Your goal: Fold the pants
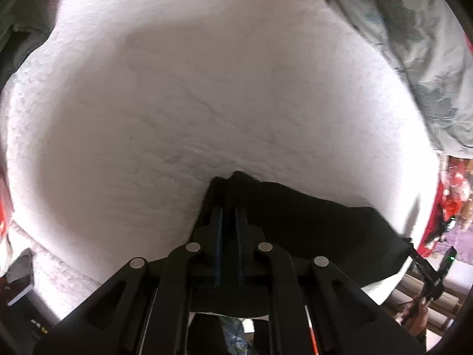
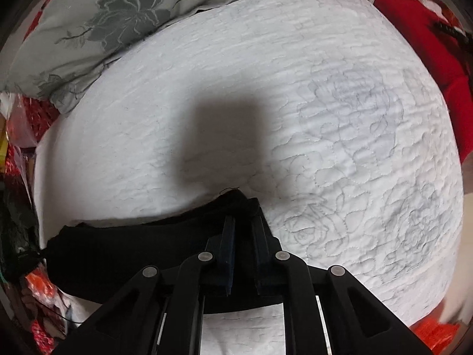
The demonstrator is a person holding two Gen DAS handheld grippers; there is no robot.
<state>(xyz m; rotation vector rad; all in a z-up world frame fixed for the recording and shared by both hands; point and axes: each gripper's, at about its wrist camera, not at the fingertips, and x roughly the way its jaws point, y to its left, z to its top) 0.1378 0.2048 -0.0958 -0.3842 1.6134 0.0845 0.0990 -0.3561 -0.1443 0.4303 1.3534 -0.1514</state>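
The black pants (image 1: 310, 222) hang stretched between my two grippers above a white quilted bed (image 1: 177, 103). My left gripper (image 1: 229, 210) is shut on one corner of the pants, the cloth pinched between its fingers. The fabric runs right toward the other gripper, seen small at the right edge (image 1: 425, 269). In the right wrist view my right gripper (image 2: 243, 222) is shut on the other corner of the pants (image 2: 133, 248), which stretch away to the left. A loose thread sticks up at that corner.
A grey floral duvet (image 1: 414, 44) lies bunched at the far side of the bed, and it also shows in the right wrist view (image 2: 118, 14). Red fabric (image 2: 428, 29) borders the white quilt (image 2: 325, 118). A dark box (image 1: 19, 278) sits by the bed's near left edge.
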